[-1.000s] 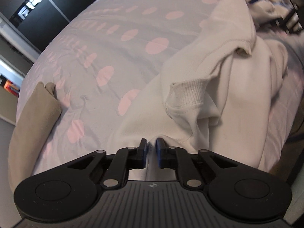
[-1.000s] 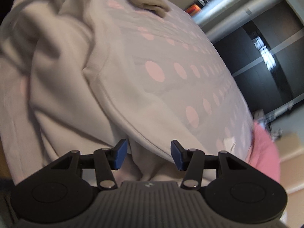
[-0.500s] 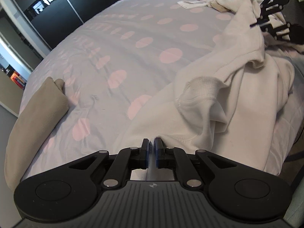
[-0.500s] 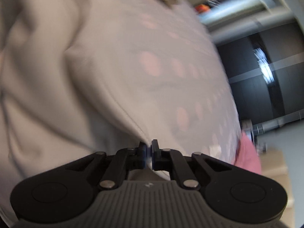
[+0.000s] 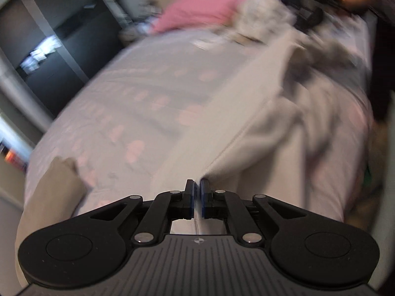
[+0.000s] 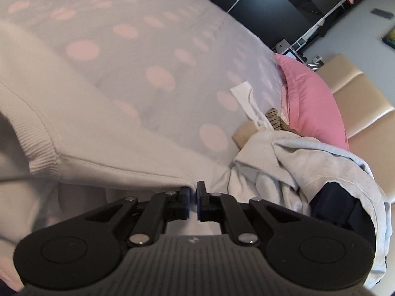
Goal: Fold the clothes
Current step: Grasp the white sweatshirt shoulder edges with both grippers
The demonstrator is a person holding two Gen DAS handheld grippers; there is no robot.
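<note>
sweatshirt (image 6: 74, 123) on bed (image 6: 148, 37), pillow (image 6: 311, 98) beyond, clothes pile (image 6: 308, 167) right

Bedspread (image 6: 153, 49), grey-lilac with pink dots, fills centre of both views. Pink pillow (image 6: 311, 98) at 2 o'clock in right wrist view, beige padded headboard (image 6: 363, 103) just behind it. Dark wardrobe (image 5: 56, 37) at 10 o'clock in left wrist view. Framed picture (image 6: 390, 37) at 3 o'clock, partly cut off.

Both cameras sit just behind their gripper fingers and look steeply down, close over the bed (image 5: 138, 91). The left view faces the pillow (image 5: 197, 9) at 12 o'clock, the right view has it (image 6: 311, 98) at 2 o'clock. Both share the sweater (image 5: 271, 133) (image 6: 74, 123).
</note>
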